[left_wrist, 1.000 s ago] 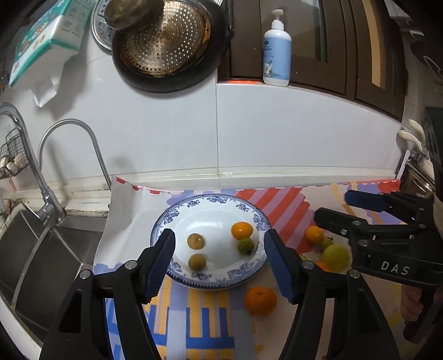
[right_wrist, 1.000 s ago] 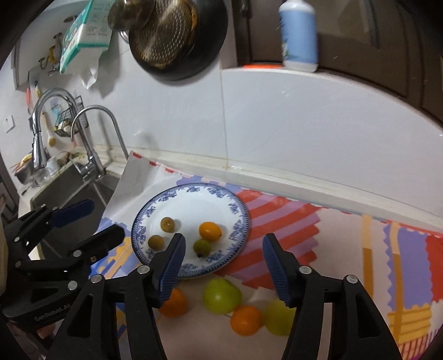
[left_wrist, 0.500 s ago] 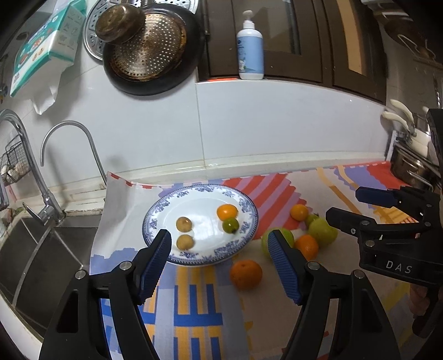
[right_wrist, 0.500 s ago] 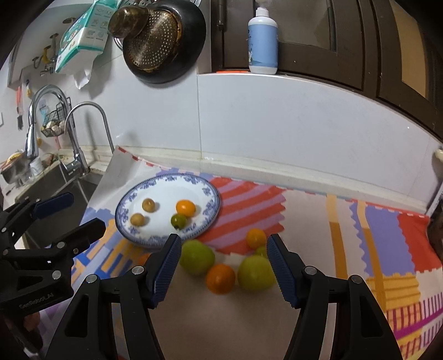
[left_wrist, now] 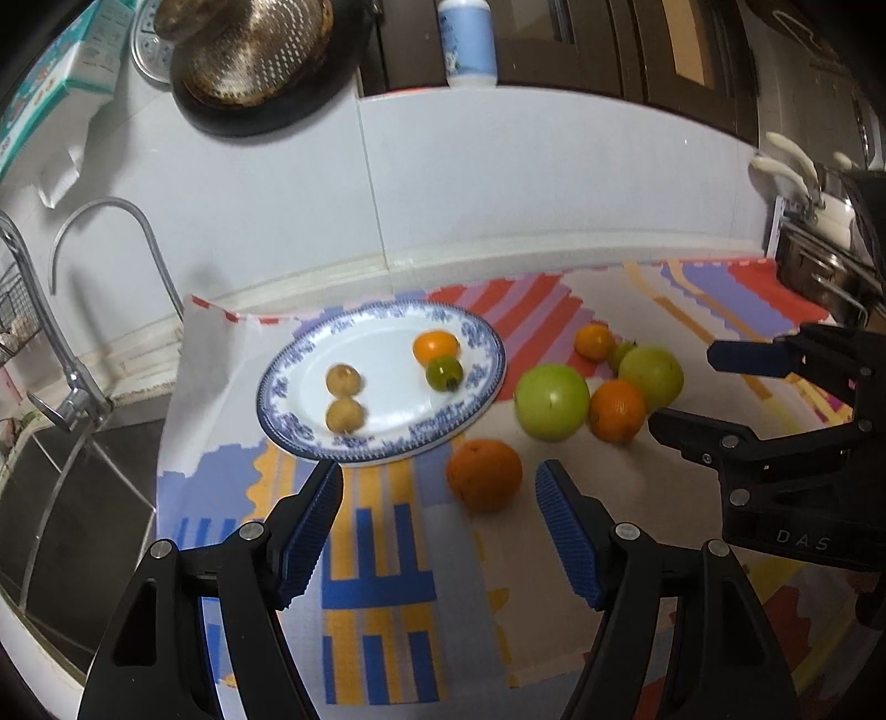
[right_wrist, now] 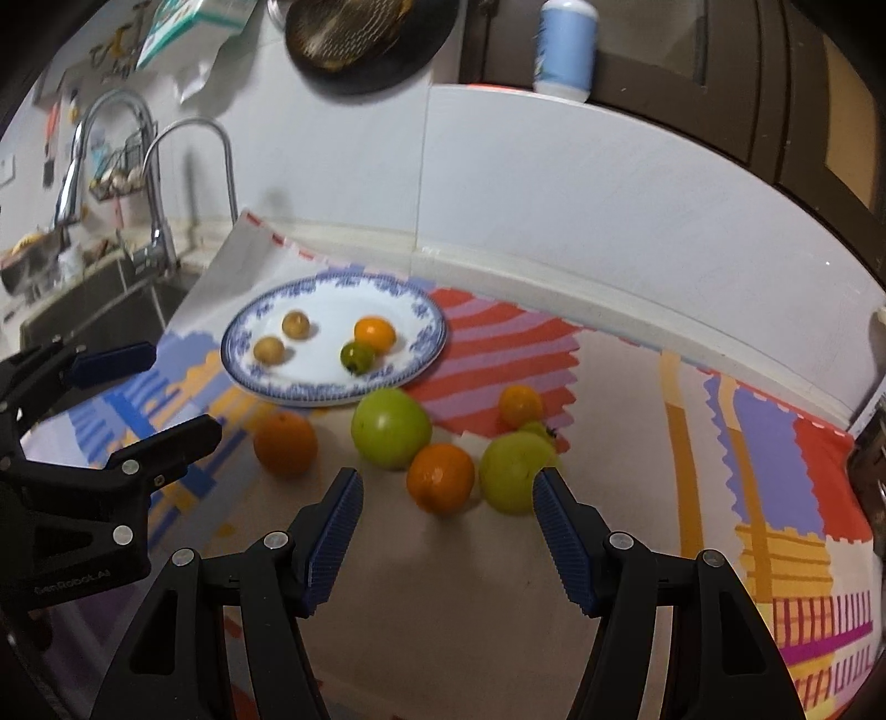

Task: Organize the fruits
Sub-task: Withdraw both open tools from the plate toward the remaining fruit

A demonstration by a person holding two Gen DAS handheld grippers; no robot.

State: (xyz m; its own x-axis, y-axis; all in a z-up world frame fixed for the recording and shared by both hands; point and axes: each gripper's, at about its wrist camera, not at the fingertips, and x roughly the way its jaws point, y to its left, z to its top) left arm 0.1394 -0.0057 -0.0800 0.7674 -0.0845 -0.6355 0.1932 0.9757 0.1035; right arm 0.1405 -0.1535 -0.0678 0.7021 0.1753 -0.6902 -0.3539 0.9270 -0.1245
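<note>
A blue-rimmed white plate holds two brown fruits, a small orange one and a small green one. On the mat lie an orange, a green apple, a second orange, a second green apple and a small orange fruit. My left gripper is open and empty, just short of the first orange. My right gripper is open and empty, in front of the second orange.
A sink and tap lie left of the patterned mat. A tiled wall backs the counter. A pan hangs above, a bottle stands on the ledge, and metal pots sit far right.
Both grippers have pulled back from the plate and dropped lower toward the loose fruit on the mat. The fruit has not moved. Both stay open.
</note>
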